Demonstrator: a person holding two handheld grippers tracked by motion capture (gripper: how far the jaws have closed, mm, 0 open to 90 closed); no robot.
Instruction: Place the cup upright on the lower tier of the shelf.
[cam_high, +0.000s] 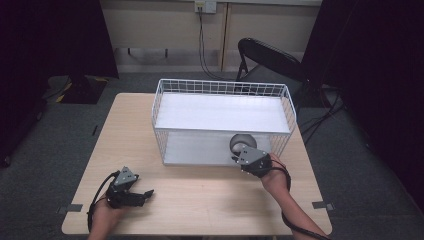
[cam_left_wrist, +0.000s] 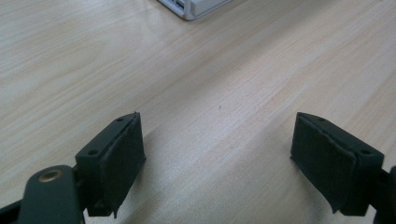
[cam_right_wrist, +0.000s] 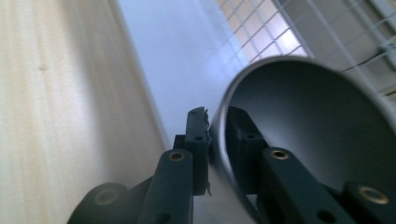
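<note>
The grey metal bowl (cam_high: 242, 143) stands on the lower shelf of the white wire rack (cam_high: 165, 90), near the front right corner of the rack. The right gripper (cam_right_wrist: 215, 140) is clamped on its rim: one jaw is outside the wall and the other one inside, with the thin edge pressed between them. The bowl looks stiff and rather light, with a smooth surface that can be slippery, so I judge a pinch on the rim can let it swing or slide if the hand tilts fast. A deep bite over the rim seems the best hold. The left gripper (cam_left_wrist: 217, 161) rests on the table (cam_left_wrist: 70, 60), well apart from the rack on its front left side, with the jaws wide apart and nothing between them.
</note>
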